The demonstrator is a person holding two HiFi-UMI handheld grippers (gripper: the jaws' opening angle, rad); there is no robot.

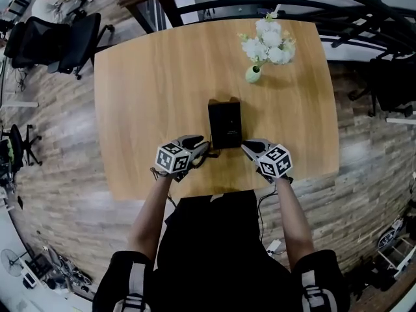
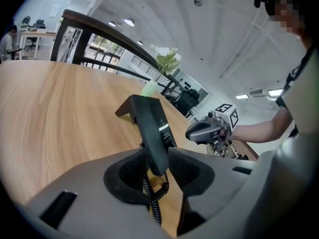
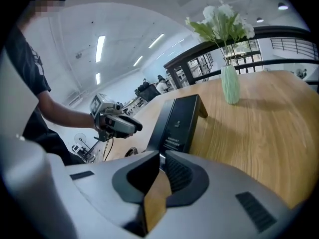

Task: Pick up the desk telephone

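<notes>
A black desk telephone [image 1: 225,123] sits on the wooden counter [image 1: 149,90], about midway between the left and right edges and closer to the near edge than to the far one. In the gripper views it is a flat dark slab [image 3: 179,121] propped at a slant on a foot at its far end. The left gripper [image 1: 203,149] hangs low over the counter at the phone's near left corner, and the right gripper [image 1: 247,147] mirrors it at the near right corner, each held in one hand with its marker cube facing up. In the left gripper view the fingers [image 2: 130,171] stand apart, with the phone's near corner [image 2: 152,128] showing between them and a black coiled cord [image 2: 152,198] trailing down through the gap; whether the pads touch the casing cannot be told. In the right gripper view the fingers [image 3: 180,176] are drawn together with nothing between them, the phone's near end just beyond their tips. A pale green vase [image 1: 254,74] of white flowers [image 1: 270,41] stands toward the far right corner, well apart from the phone. Dark office chairs [image 1: 71,41] stand on the plank floor [image 1: 58,174] beyond the counter's far left corner
</notes>
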